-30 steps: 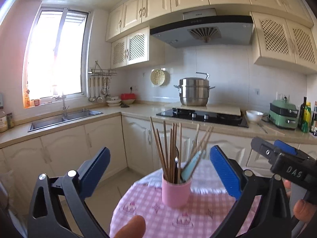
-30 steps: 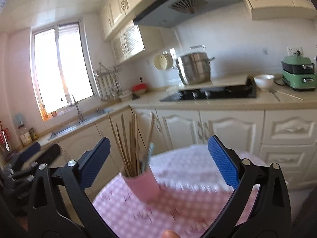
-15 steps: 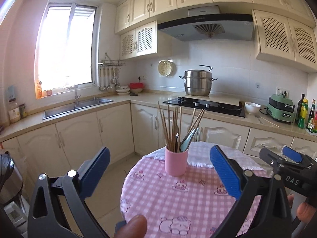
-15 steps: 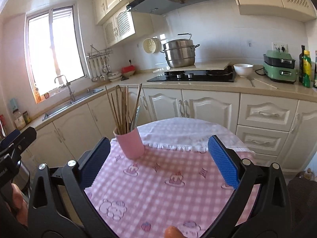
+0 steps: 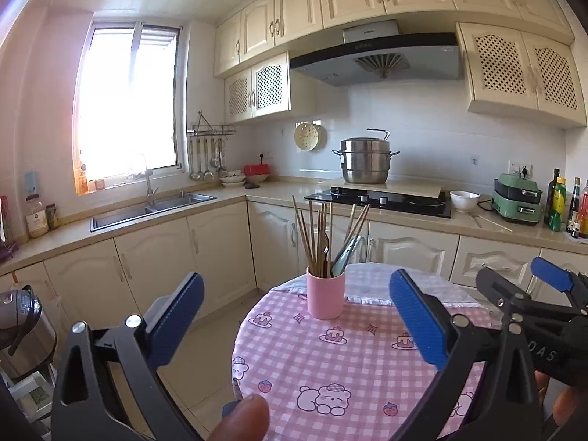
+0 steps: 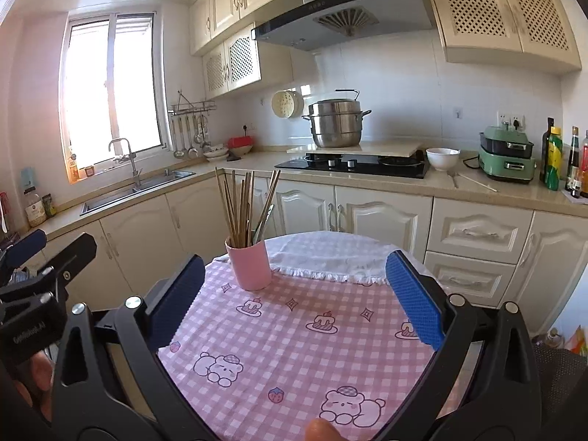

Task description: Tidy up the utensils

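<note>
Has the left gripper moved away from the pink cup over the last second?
Yes. The left gripper has pulled back: the pink cup looks smaller and farther, with much more of the checked tablecloth showing before it.

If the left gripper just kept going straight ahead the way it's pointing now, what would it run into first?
Most likely the pink cup of chopsticks on the checked tablecloth. The left gripper is open and empty, and the cup stands almost centred between its fingers with nothing nearer in that line. Depth is uncertain through the fisheye.

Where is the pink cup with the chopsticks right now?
The pink cup stands upright on the round checked table, toward its far edge beside the white cloth; the right wrist view shows it left of centre.
</note>
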Available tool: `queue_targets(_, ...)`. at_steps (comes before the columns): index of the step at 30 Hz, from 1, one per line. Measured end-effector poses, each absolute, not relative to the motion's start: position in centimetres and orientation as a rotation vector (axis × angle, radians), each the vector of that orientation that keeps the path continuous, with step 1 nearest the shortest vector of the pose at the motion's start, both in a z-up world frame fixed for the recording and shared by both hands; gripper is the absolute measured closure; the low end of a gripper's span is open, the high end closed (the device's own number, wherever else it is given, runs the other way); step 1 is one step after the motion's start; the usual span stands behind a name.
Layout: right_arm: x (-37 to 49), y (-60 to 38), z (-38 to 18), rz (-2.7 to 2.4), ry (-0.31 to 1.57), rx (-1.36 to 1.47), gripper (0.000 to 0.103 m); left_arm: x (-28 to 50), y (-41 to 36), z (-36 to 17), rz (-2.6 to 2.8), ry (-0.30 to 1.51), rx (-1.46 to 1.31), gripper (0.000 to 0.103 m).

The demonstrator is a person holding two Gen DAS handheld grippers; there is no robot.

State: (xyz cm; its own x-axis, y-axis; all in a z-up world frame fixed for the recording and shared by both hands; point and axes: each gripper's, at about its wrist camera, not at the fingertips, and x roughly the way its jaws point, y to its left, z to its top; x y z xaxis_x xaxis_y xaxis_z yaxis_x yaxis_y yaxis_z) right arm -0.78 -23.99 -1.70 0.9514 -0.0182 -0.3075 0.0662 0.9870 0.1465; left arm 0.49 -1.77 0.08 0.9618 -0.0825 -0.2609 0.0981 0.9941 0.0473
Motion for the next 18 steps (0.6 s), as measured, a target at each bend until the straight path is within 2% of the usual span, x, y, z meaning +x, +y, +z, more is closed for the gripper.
queue_targets(18,-0.89,-24.39,-1.8,-0.043,0.311,0.159,0.006,-0.6,-2.23,0.55,-0.059,0.236,0.076,0.004)
